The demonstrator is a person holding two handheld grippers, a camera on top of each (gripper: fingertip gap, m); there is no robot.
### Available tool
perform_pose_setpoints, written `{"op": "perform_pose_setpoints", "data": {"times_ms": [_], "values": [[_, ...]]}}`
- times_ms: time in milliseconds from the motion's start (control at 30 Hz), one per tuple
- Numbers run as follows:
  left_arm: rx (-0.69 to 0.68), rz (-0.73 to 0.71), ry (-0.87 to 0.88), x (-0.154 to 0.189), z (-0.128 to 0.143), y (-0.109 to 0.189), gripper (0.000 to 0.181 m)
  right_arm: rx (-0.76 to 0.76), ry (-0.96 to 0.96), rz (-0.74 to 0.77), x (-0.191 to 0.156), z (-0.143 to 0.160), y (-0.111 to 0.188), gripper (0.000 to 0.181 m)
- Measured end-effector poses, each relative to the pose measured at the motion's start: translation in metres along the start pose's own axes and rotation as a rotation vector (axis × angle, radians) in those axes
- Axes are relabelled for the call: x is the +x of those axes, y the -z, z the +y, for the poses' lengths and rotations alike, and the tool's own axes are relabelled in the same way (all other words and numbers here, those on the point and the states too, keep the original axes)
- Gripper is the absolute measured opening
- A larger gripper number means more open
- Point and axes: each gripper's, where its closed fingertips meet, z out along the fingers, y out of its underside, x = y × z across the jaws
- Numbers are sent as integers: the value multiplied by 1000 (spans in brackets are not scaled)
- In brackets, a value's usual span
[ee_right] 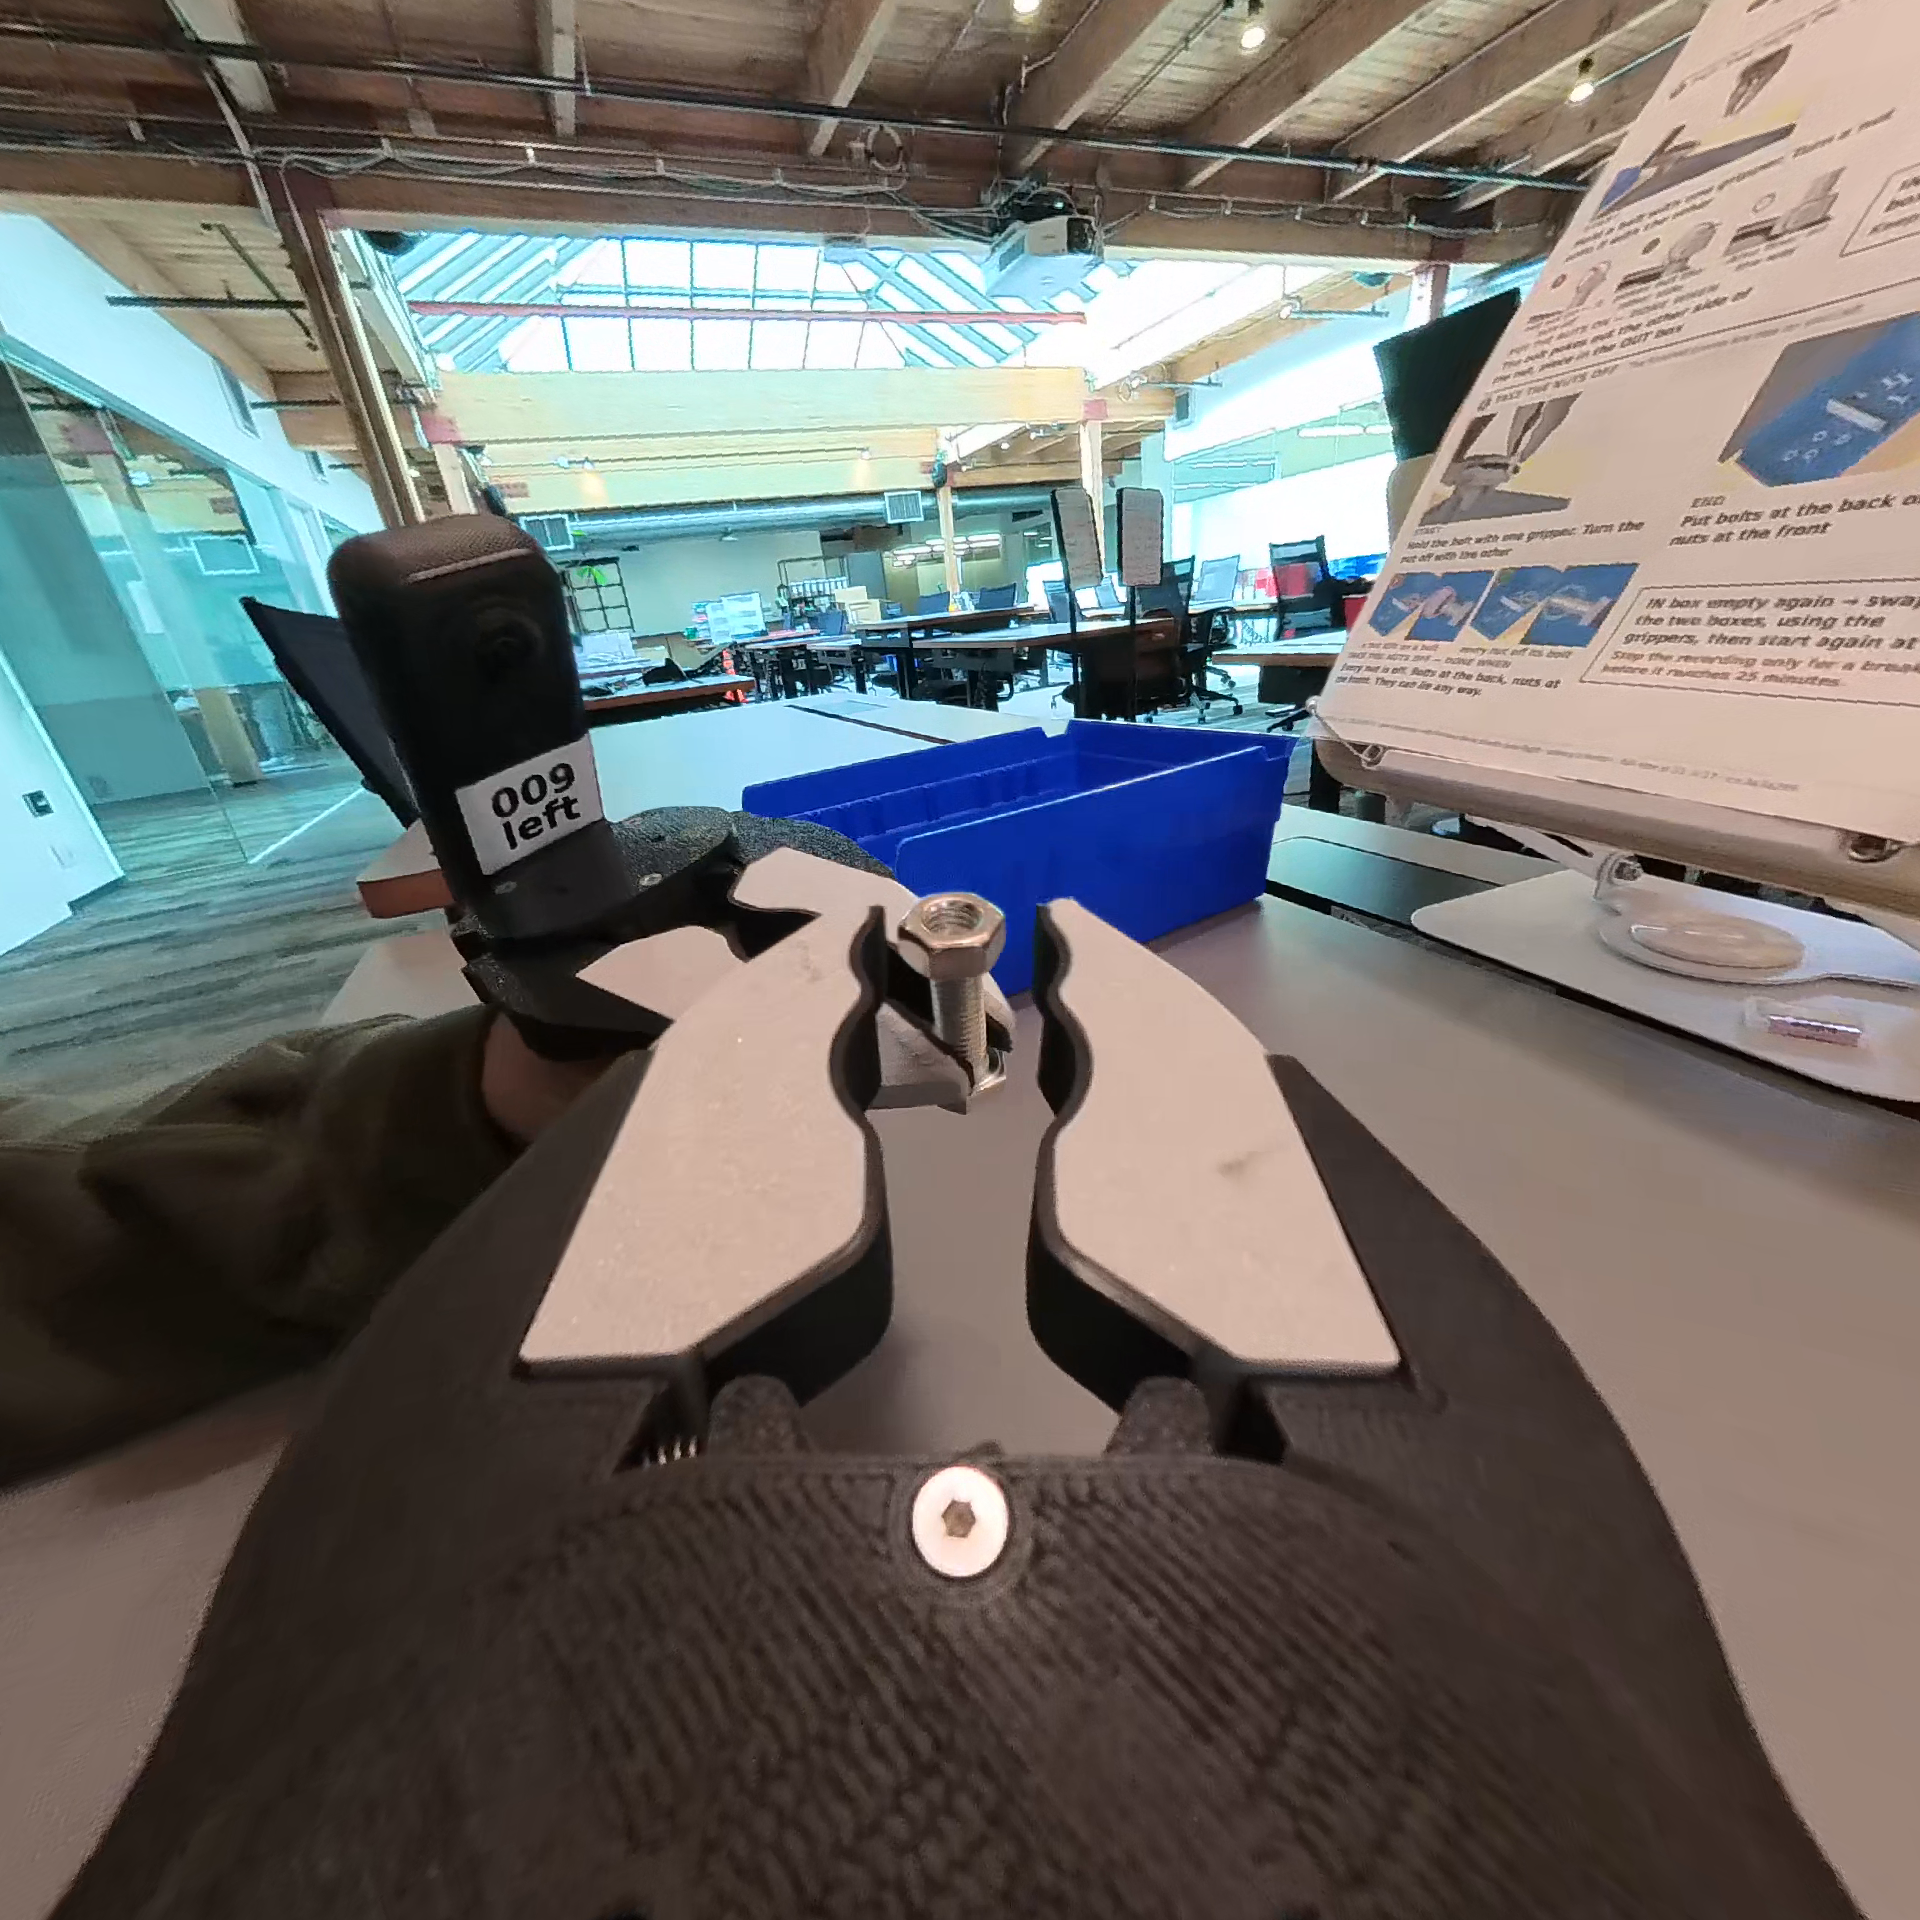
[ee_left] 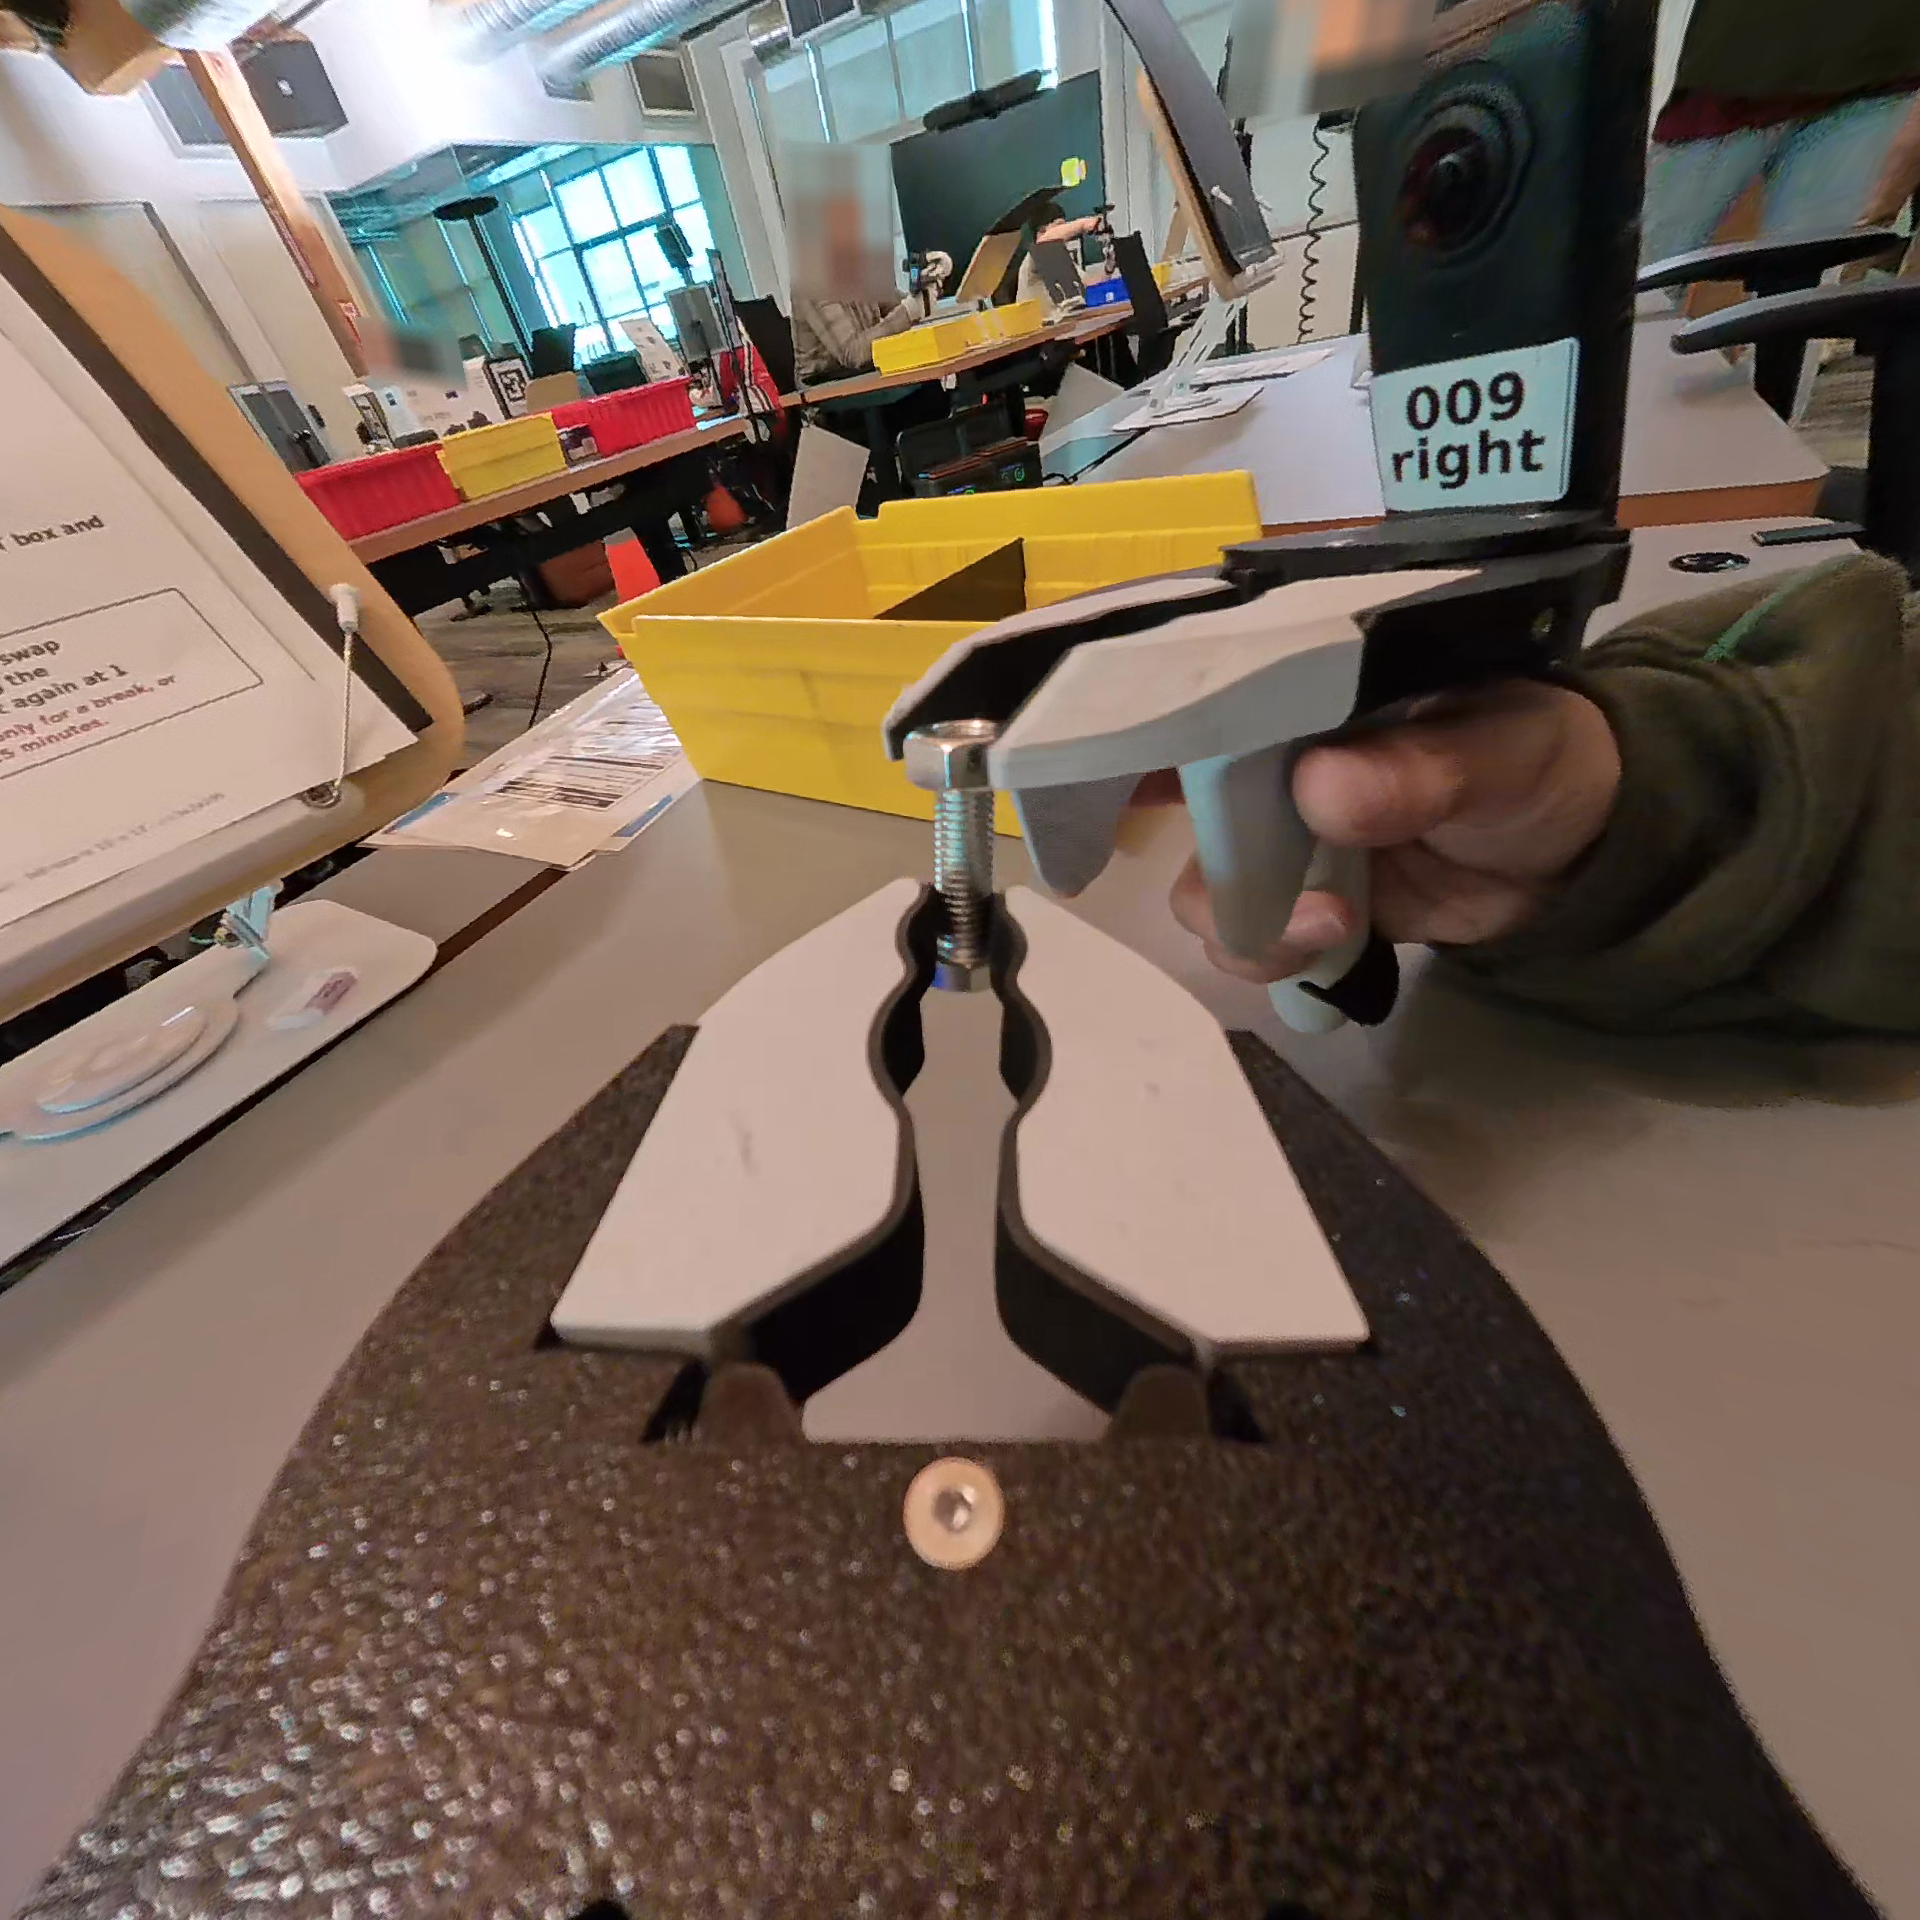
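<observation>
Firmly, the left gripper (ee_left: 961, 940) pinches the lower end of an upright bolt (ee_left: 961, 862). The right gripper (ee_right: 956, 920) is spread, straddling the nut (ee_right: 951, 935) on top with gaps showing. A blue bin (ee_right: 1081, 831) sits at 1 o'clock and a yellow bin (ee_left: 810, 675) at 11.

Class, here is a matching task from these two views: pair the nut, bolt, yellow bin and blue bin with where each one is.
1 nut
2 bolt
3 yellow bin
4 blue bin

A lower end clamped in left gripper
B behind, left wrist view only
C atop the bolt, inside open right gripper
D behind, right wrist view only

Pairs: 1-C, 2-A, 3-B, 4-D
</observation>
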Motion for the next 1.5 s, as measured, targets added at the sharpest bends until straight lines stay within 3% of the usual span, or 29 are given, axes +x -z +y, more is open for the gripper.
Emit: {"op": "perform_pose_setpoints", "data": {"times_ms": [33, 200, 300, 433, 500, 567, 633, 733, 800, 867, 967, 1067, 1133, 1200, 1267, 1333, 1367, 1500], "values": [[-3, 6, 3, 1, 1, 0, 9, -3, 11, -9, -2, 0, 0, 19], [-14, 40, 22, 4, 3, 0, 9, -61, 9, -54, -3, 5, 0, 19], [49, 157, 106, 16, -6, 2, 9, -56, -2, -150, -11, 0, 5, 19], [136, 347, 187, 35, -19, 12, 9, 74, -107, -343, -29, -25, 18, 19], [149, 350, 181, 36, -21, 13, 9, 137, -151, -375, -28, -37, 24, 19], [127, 329, 179, 33, -18, 11, 9, 156, -91, -259, -9, -43, 29, 19], [109, 299, 178, 29, -14, 10, 9, 139, 28, 46, 37, -49, 41, 19], [78, 271, 187, 25, -9, 7, 9, -36, 290, 640, 124, -49, 101, 19], [69, 268, 200, 24, -7, 6, 9, -212, 369, 915, 163, -39, 149, 19], [59, 264, 210, 24, -4, 4, 9, -340, 351, 1022, 184, -23, 178, 19], [52, 256, 211, 23, -3, 3, 9, -413, 265, 1031, 196, -4, 190, 20], [47, 240, 223, 19, -2, 3, 9, -406, 299, 1045, 197, -7, 189, 47], [48, 236, 228, 19, -2, 3, 9, -340, 351, 1016, 191, -20, 180, 60], [47, 242, 225, 20, -2, 3, 9, -241, 390, 882, 172, -33, 158, 62], [46, 244, 217, 22, -2, 2, 9, -130, 402, 594, 132, -40, 120, 59], [45, 255, 207, 25, -2, 0, 9, -82, 342, 202, 72, -30, 84, 44], [47, 255, 197, 26, -2, 0, 9, -78, 285, 79, 50, -24, 71, 43], [63, 275, 142, 33, -6, 0, 9, -120, 209, -160, -5, -2, 38, 38]]}}
